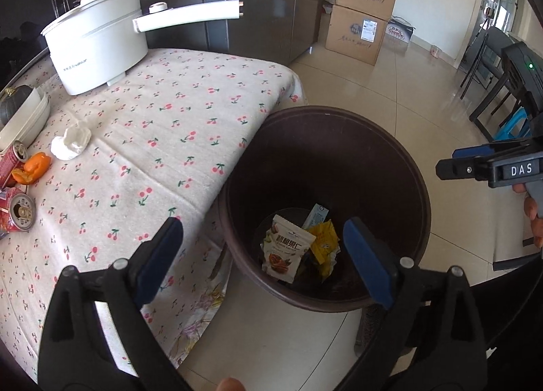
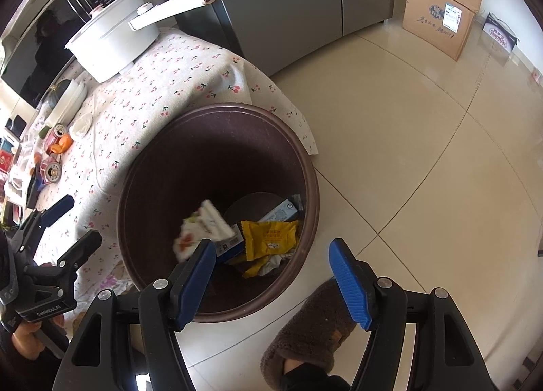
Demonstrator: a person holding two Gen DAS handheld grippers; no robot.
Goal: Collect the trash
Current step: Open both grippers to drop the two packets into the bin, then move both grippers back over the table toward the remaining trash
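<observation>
A dark brown trash bin (image 1: 420, 201) (image 2: 135, 187) stands on the floor against the table's edge. Inside lie a white snack bag (image 1: 286, 248), a yellow wrapper (image 1: 324, 241) (image 2: 269, 238) and a blue-white packet (image 2: 281, 211). A blurred white snack bag (image 2: 207, 228) shows inside the bin in the right wrist view. My left gripper (image 1: 263, 255) is open and empty above the bin's near rim. My right gripper (image 2: 273, 275) is open and empty over the bin's near edge; it also shows in the left wrist view (image 1: 451, 163). On the table lie crumpled tissue (image 1: 71, 143), orange peel (image 1: 32, 168) and red cans (image 1: 18, 212).
A white electric pot (image 1: 96, 48) with a long handle stands at the table's far side. A white bowl (image 1: 23, 116) sits at the left. Cardboard boxes (image 1: 361, 11) are stacked by the fridge (image 1: 264, 0). Dark chairs (image 1: 492, 68) stand right. A brown slipper (image 2: 312, 326) is beside the bin.
</observation>
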